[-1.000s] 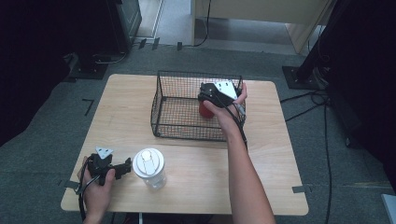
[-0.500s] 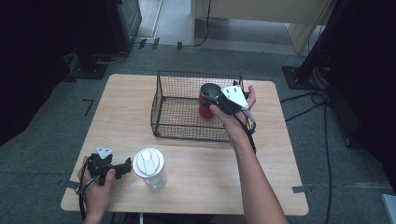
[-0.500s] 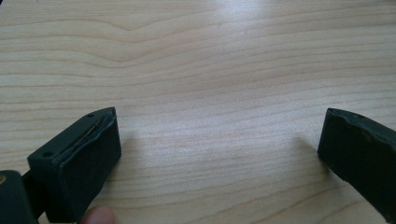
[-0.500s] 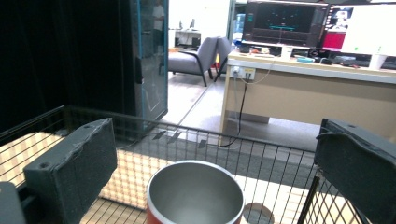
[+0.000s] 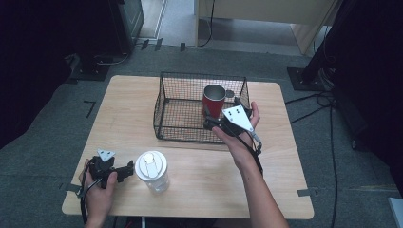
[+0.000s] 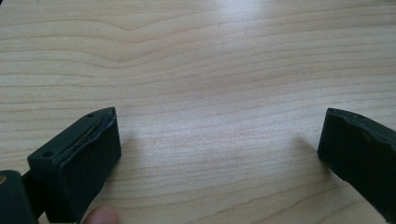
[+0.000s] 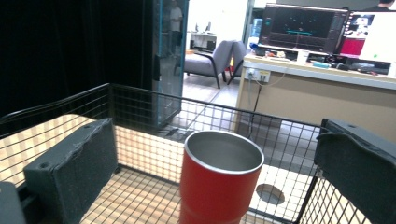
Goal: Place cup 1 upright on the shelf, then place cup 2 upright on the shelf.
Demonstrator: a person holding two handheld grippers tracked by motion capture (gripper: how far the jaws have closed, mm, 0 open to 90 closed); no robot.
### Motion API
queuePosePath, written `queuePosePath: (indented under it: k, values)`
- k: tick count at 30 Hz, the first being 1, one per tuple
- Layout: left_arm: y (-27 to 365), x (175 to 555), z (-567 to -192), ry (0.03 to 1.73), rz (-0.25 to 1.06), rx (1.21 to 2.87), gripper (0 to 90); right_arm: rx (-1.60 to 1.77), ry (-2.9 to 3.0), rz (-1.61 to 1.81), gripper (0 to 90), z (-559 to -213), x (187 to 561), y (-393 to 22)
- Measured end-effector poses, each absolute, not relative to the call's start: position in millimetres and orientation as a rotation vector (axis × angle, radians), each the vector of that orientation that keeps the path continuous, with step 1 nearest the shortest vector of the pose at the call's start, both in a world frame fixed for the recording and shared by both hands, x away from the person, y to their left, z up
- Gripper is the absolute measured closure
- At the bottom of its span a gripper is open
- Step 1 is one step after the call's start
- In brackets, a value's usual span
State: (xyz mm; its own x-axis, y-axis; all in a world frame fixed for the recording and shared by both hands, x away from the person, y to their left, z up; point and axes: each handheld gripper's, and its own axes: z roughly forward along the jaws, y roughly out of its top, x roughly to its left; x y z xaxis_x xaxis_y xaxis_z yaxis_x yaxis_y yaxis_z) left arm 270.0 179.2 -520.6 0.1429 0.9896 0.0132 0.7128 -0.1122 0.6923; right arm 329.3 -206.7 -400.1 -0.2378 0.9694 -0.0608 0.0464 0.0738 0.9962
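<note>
A red metal cup point(image 5: 214, 100) stands upright and free in the right rear part of a black wire basket point(image 5: 183, 135). My right gripper point(image 5: 209, 119) is open just in front of the cup, at the basket's front right corner. In the right gripper view the cup point(image 7: 219, 186) stands a little way beyond the wide-apart jaws of that gripper point(image 7: 219, 140). My left gripper point(image 5: 126, 171) rests at the table's front left, beside a clear jar with a white lid point(image 5: 152, 171). In the left gripper view this gripper point(image 6: 219, 144) is open over bare wood.
The wooden table point(image 5: 285, 190) has free room to the right of the jar and along the left side. The basket's mesh walls point(image 7: 140, 116) surround the cup. Dark equipment and cables lie on the floor around the table.
My right gripper has come off the red cup and drawn back toward the basket's front right corner, leaving the cup standing inside. My left gripper has not moved.
</note>
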Motion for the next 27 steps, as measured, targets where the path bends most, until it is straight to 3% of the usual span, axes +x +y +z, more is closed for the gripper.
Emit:
queuePosePath:
  k: [27]
  values:
    - [179, 270, -521, 1.625, 0.668, 1.886, 0.0, 1.036, 1.528, 1.343, 0.0, -420, 255, -198]
